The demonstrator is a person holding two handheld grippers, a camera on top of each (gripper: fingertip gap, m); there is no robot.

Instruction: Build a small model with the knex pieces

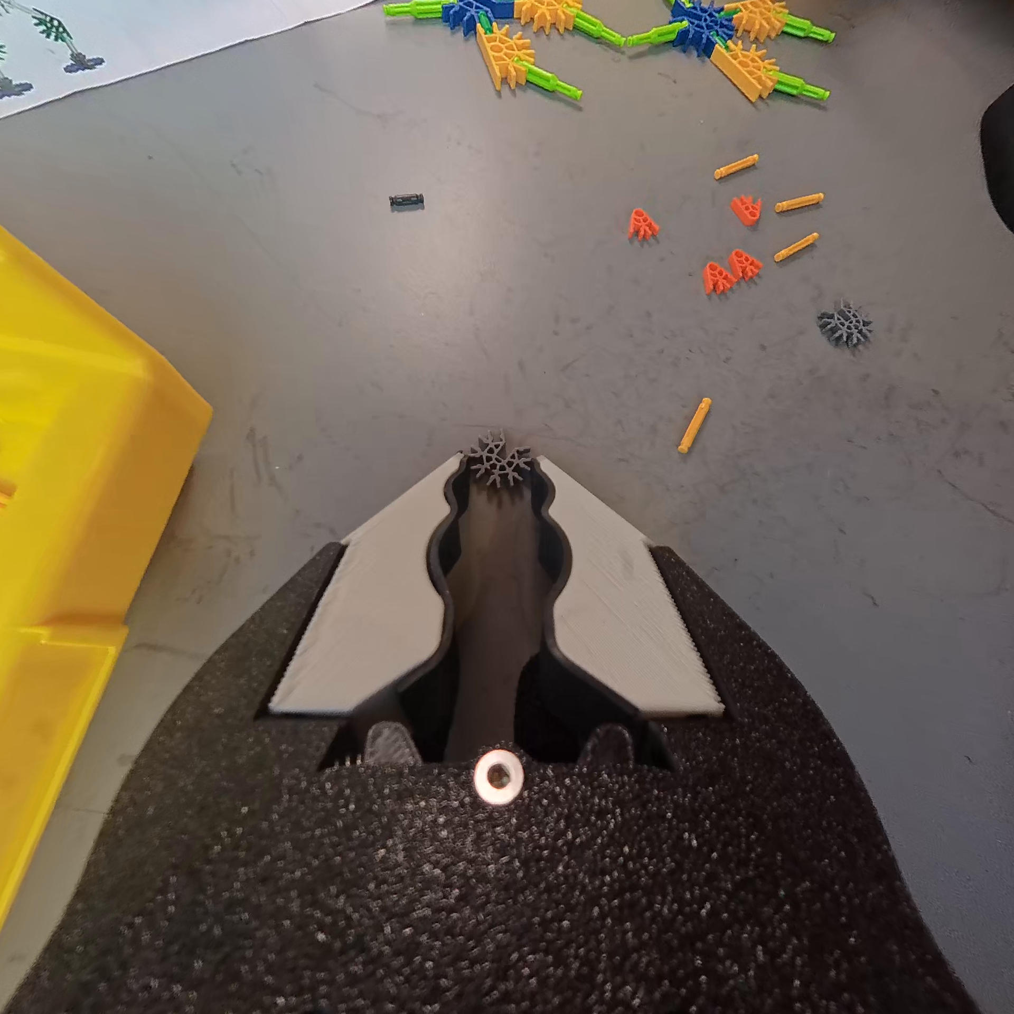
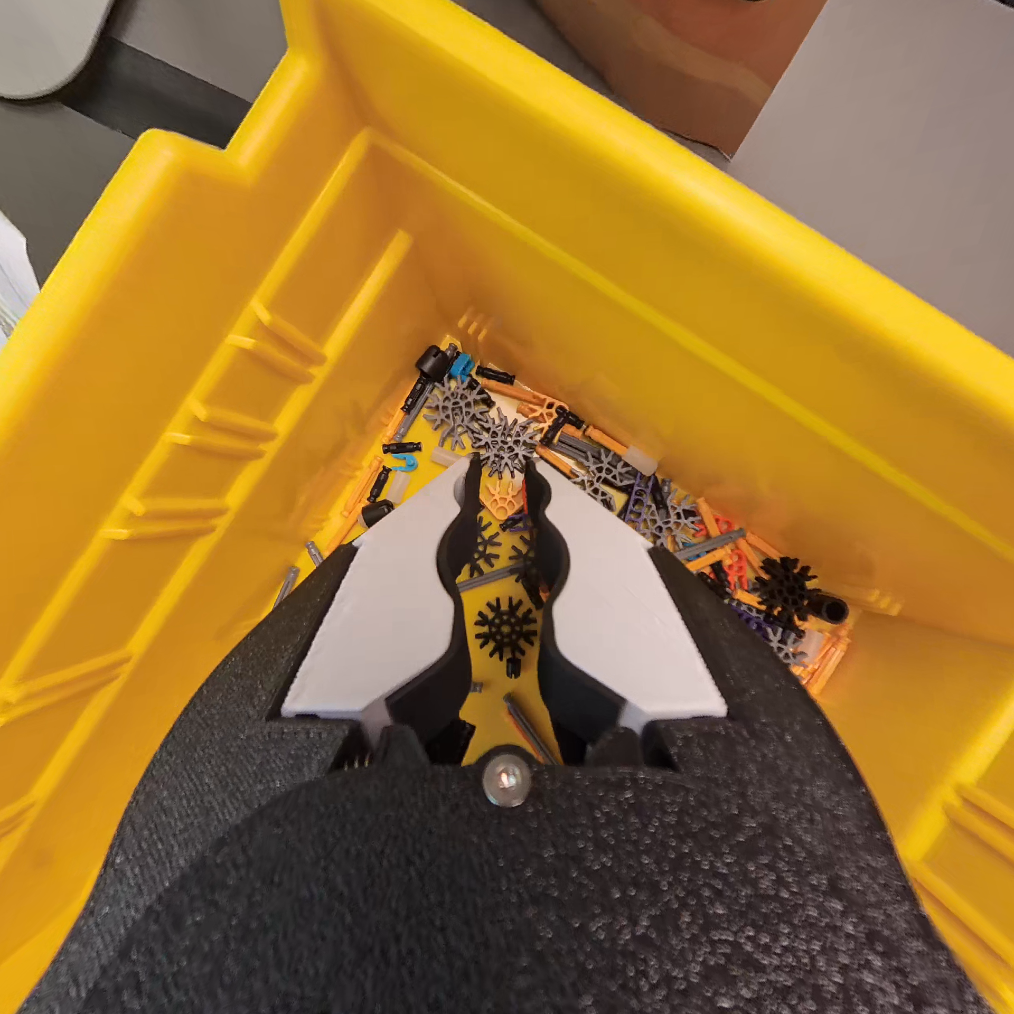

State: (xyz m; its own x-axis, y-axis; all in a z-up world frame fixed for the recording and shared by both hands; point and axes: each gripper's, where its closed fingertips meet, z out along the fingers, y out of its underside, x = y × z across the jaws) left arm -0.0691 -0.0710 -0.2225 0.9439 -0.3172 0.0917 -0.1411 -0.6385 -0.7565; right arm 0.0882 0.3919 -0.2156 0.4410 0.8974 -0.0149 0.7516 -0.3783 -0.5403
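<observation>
While partly hidden, grey connector (image 1: 498,464) in pinched left gripper (image 1: 498,466); right gripper (image 2: 498,466) ajar, empty.

The left gripper (image 1: 498,460) is pointing forward and downward, its two fingers closing tightly at the tips. The right gripper (image 2: 498,466) is angling steeply downward, its fingers standing slightly apart with a narrow gap between the tips.

Scuffed grey table (image 1: 384,307) bears yellow bin (image 1: 71,439), paper (image 1: 110,38), scattered toy pieces (image 1: 735,263).
</observation>
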